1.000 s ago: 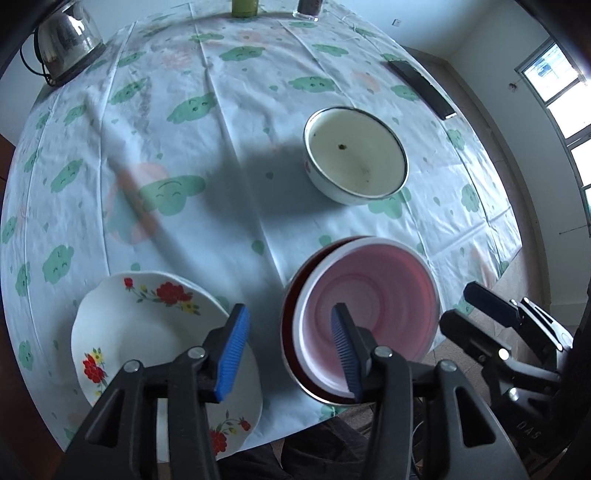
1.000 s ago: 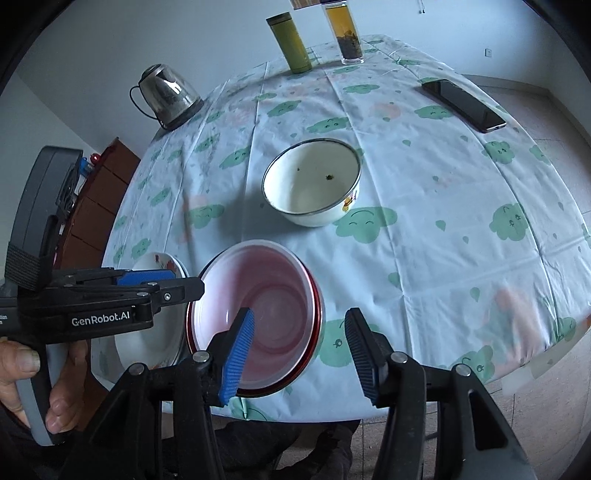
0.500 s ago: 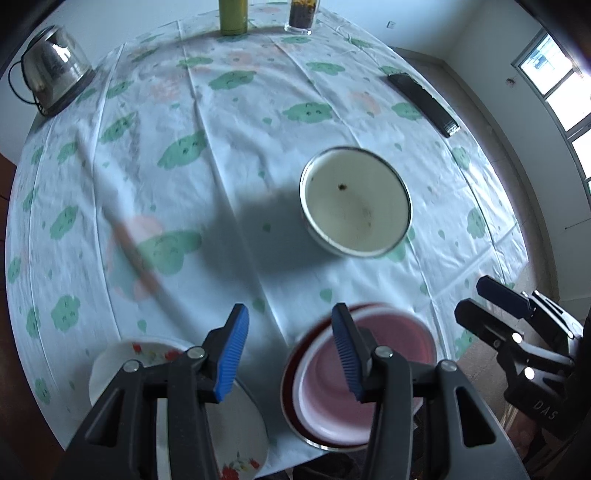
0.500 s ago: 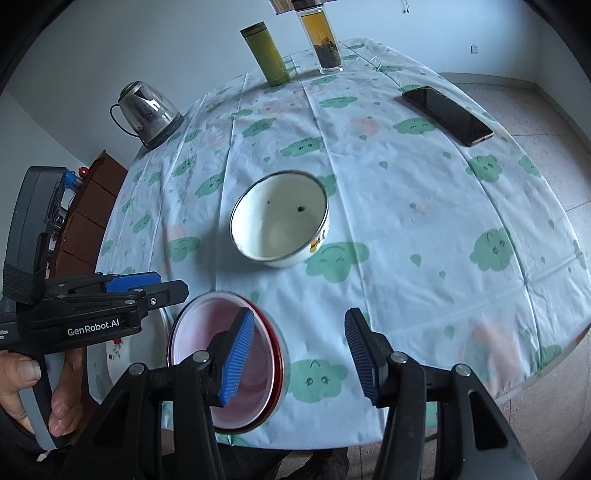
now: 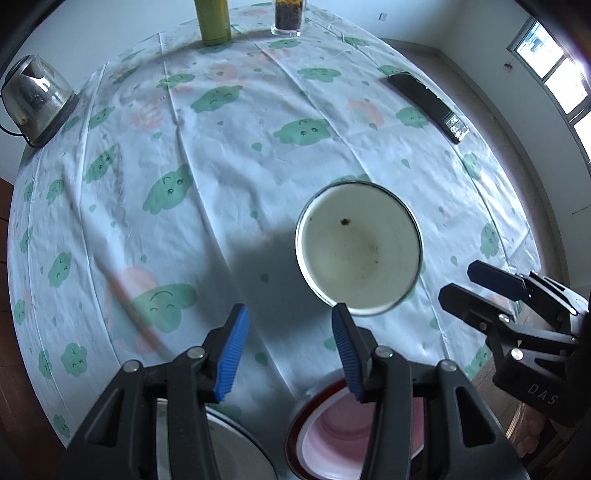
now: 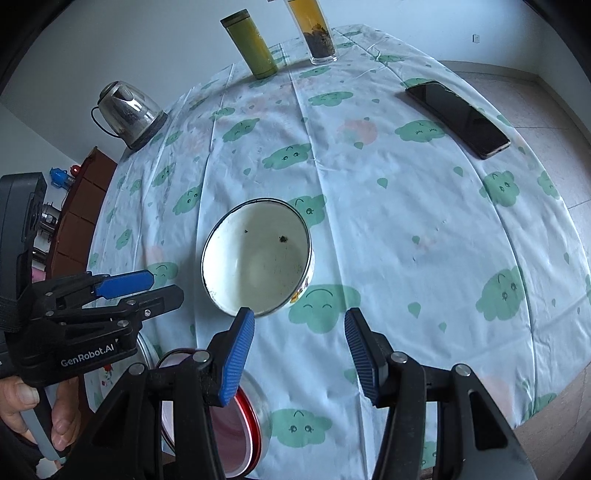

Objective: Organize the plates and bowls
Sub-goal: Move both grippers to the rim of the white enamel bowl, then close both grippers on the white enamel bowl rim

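Observation:
A white enamel bowl point(image 5: 358, 254) with dark specks inside stands upright on the cloud-print tablecloth, just beyond the tips of both grippers. My left gripper point(image 5: 290, 332) is open and empty, its right finger close to the bowl's near rim. My right gripper point(image 6: 299, 332) is open and empty too, and its left finger sits at the rim of the same bowl point(image 6: 258, 258). A pink bowl nested in a red one point(image 5: 332, 435) lies under the fingers at the near table edge. A floral plate point(image 6: 107, 373) is mostly hidden beside it.
A steel kettle point(image 6: 125, 114) stands at the far left. At the back are a green flask point(image 6: 255, 48) and a glass of tea point(image 6: 317, 33). A dark phone point(image 6: 458, 118) lies at the far right. A person's hand point(image 6: 22, 406) holds the left gripper.
Both grippers have moved forward over the table. The nested bowls and the floral plate have slid to the bottom of the views, and the white bowl now sits near the fingertips.

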`<state>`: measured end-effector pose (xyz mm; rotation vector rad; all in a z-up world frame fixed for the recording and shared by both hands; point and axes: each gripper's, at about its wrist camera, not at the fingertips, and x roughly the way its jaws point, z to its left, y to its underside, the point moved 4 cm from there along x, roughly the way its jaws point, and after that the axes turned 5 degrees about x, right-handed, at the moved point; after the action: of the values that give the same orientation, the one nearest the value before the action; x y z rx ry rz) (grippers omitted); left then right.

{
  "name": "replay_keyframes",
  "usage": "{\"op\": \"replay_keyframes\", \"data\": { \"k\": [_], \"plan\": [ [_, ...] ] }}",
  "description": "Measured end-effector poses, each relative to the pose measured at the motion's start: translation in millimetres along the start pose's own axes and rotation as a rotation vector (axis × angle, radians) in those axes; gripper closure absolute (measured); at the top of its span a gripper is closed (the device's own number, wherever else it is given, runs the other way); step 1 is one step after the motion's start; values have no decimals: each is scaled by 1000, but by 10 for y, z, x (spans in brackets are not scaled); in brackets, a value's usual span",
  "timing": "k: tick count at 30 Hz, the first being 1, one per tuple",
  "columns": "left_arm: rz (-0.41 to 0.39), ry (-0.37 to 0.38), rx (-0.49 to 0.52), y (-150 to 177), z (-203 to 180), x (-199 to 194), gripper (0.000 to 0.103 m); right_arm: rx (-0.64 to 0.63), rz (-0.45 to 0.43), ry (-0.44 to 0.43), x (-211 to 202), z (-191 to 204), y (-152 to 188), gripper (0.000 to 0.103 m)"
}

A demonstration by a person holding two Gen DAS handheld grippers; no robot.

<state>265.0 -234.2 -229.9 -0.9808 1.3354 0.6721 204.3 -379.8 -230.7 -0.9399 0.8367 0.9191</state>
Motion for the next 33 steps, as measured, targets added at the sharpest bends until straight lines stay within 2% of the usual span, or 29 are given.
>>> {"op": "replay_keyframes", "data": {
  "k": [7, 10, 13, 16, 18, 19, 20, 23, 25, 33],
  "plan": [
    [45, 16, -6, -134, -6, 157, 56, 12, 44, -10, 186, 20, -143, 49],
    [48, 2, 6, -192, -23, 196, 57, 9, 56, -1, 254, 23, -178, 50],
    [55, -10, 10, -235, -26, 248, 58, 10, 68, 1, 312, 20, -201, 55],
    [66, -7, 14, -239, -31, 304, 66, 6, 79, 9, 365, 22, -207, 56],
    [71, -1, 15, -240, -37, 342, 68, 5, 89, 7, 402, 20, -205, 63],
    [73, 4, 16, -244, -43, 354, 72, 7, 99, 1, 426, 19, -200, 70],
    [74, 8, 16, -248, -52, 363, 76, 12, 110, -6, 454, 15, -194, 76],
    [76, 34, 23, -252, -98, 363, 90, 25, 117, -22, 484, 1, -182, 85],
    [77, 23, 34, -252, -131, 361, 91, 28, 115, -28, 474, 6, -173, 88],
    [77, 18, 31, -249, -157, 357, 91, 37, 105, -28, 426, 20, -172, 88]
  ]
}}
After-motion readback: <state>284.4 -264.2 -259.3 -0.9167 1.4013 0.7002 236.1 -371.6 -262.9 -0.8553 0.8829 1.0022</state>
